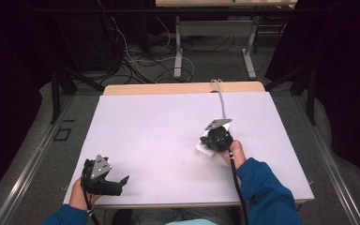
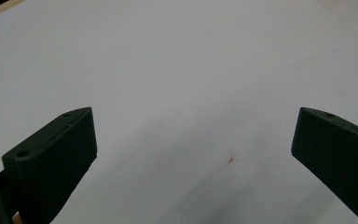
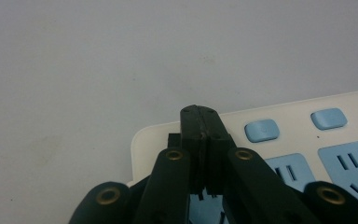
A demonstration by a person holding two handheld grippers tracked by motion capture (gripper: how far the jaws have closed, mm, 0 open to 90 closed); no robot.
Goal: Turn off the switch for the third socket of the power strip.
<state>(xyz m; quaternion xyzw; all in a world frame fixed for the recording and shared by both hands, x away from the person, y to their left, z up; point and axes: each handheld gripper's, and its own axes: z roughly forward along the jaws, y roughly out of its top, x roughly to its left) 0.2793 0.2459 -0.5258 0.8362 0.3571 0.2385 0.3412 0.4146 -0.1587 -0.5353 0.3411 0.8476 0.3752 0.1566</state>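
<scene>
My right gripper point(image 3: 200, 112) has its jaws pressed together with nothing between them, tips over the near end of the white power strip point(image 3: 307, 135), beside its blue switch buttons point(image 3: 261, 130). I judge a switch press is underway or just finishing. My left gripper point(image 1: 104, 177) idles with jaws spread wide, well apart from the strip, over the bare white table point(image 1: 159, 126).

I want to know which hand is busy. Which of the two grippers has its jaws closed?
The right gripper, over the white power strip, has its jaws pressed together. The left gripper holds its jaws wide apart over bare table.
</scene>
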